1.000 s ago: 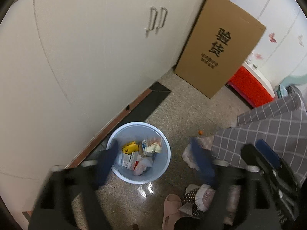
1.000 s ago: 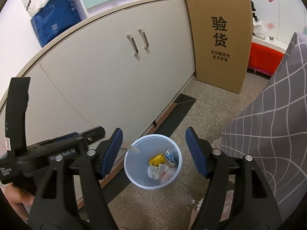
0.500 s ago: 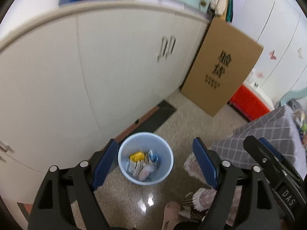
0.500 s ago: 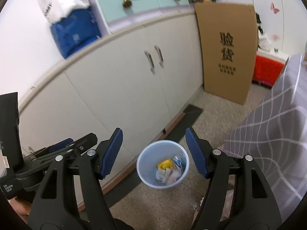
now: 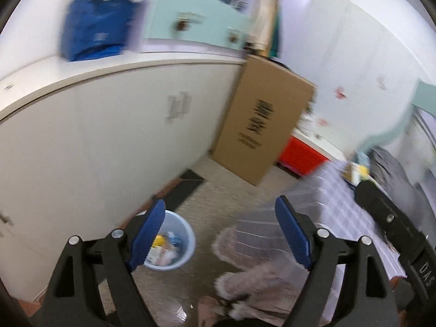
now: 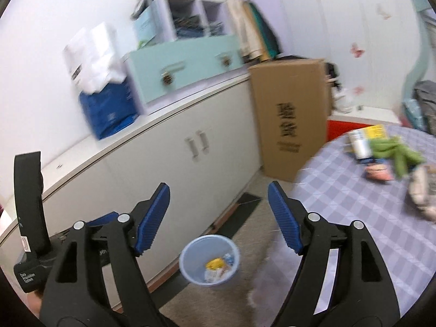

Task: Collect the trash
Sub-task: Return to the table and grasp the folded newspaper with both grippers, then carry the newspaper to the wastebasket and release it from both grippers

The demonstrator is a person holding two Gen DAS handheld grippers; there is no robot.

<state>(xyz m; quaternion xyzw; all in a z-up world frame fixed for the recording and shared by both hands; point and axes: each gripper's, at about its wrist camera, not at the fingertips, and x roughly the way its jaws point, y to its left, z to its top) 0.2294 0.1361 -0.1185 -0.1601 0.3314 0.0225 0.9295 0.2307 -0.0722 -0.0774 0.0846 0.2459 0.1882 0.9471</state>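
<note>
Two hand-held grippers hang above a kitchen floor, both with their blue-padded jaws standing well apart and nothing between them. The right gripper (image 6: 219, 215) has just been opening wider, its gap bare; the left gripper (image 5: 220, 234) is spread about as far. In the right wrist view a pale blue bin (image 6: 209, 260) sits on the speckled floor at six o'clock, just beside the base of a long white cabinet (image 6: 169, 163), with a yellow wrapper (image 6: 214, 263) and white scraps lying inside it. The left wrist view finds the same bin (image 5: 174, 245) at seven o'clock, partly behind the left-hand pad. A tall cardboard box (image 6: 290, 117) printed with black characters leans upright at the cabinet's far end, at one o'clock, with a red crate (image 5: 302, 156) beyond it. At three o'clock in the right view a table under a lilac checked cloth (image 6: 340, 196) carries the loose items (a yellow-and-white packet (image 6: 365, 139), a green bundle (image 6: 395, 152) touching it, and a crumpled pale wad (image 6: 421, 190) near the edge; blur hides finer detail). On the cabinet top a blue bag (image 6: 109, 109) stands beside a mint-green drawer unit (image 6: 185, 70).
</note>
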